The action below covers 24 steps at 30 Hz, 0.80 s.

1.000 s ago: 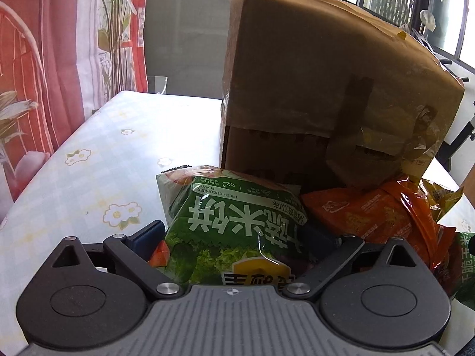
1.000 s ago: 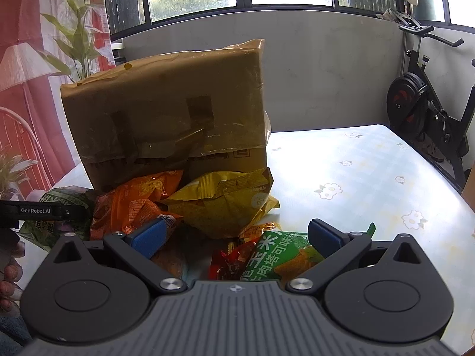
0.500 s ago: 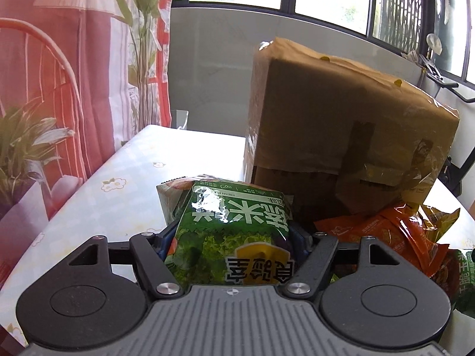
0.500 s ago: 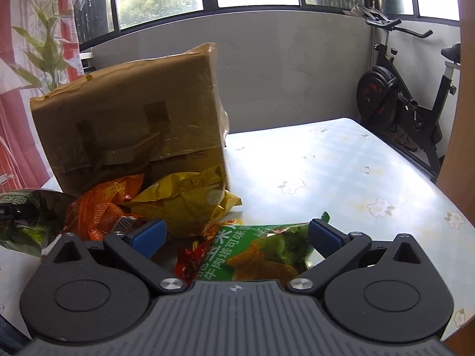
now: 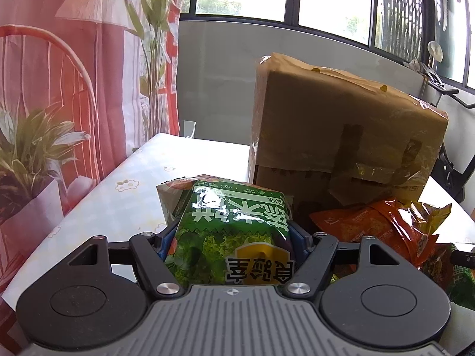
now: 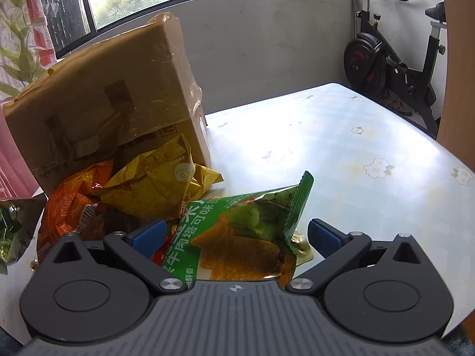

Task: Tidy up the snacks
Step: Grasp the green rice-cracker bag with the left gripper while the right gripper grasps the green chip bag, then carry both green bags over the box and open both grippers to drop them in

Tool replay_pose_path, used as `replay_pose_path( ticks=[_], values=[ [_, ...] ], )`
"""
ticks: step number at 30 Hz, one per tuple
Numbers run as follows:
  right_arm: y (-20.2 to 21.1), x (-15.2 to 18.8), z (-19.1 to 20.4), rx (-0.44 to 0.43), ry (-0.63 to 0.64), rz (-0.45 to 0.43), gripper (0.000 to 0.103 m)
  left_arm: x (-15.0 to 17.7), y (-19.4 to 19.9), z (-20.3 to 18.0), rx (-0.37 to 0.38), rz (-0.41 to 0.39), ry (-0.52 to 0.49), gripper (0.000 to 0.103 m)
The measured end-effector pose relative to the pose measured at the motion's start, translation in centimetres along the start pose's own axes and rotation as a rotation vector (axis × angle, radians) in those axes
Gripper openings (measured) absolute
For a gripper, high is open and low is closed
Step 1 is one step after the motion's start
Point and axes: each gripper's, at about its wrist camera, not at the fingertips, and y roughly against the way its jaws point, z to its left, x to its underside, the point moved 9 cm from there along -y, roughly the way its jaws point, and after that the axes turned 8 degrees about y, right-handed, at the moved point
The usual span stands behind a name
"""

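- Left tongs [image 5: 231, 234] clamped a dark green snack bag [image 5: 234, 231], held clear of the bench [image 5: 124, 201] near its left edge.
- Cardboard box [image 6: 98, 103] stood mid-bench; orange bag [image 6: 71, 207] and yellow bag [image 6: 157, 187] lay unsorted against it, so most sorting remained.
- Right tongs [image 6: 234, 234] stood wide around a light green chip bag [image 6: 243, 234], pads not touching.

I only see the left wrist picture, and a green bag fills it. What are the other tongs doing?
Observer: The right tongs stand open around another green bag, with the pads not touching it.
Operator: What's printed on that bag?
Observer: Triangular orange chips and leafy greens.
Operator: Anything beside it?
Observer: A crumpled yellow bag lies just in front of the cardboard box.
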Motion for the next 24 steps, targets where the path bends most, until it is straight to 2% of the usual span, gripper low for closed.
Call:
replay_pose_path(
  ticks=[4,7,16,21,24],
  values=[
    [-0.5,0.4,-0.3,-0.016,-0.007,0.012,0.098,0.2,0.5,0.1,0.001,-0.010,0.002,0.075],
    [-0.7,0.5,-0.1,-0.056,-0.025,0.020,0.090,0.4,0.7,0.0,0.002,-0.008,0.003,0.075],
    [-0.6,0.7,0.0,-0.049,-0.016,0.031,0.089,0.5,0.7,-0.1,0.009,-0.004,-0.004,0.075],
    [0.0,0.2,1.3,-0.062,0.064,0.009,0.080,0.5,0.6,0.0,0.009,-0.005,-0.004,0.075],
    [0.0,0.1,1.1,-0.062,0.056,0.013,0.078,0.4,0.8,0.0,0.009,-0.015,-0.005,0.075]
  ],
)
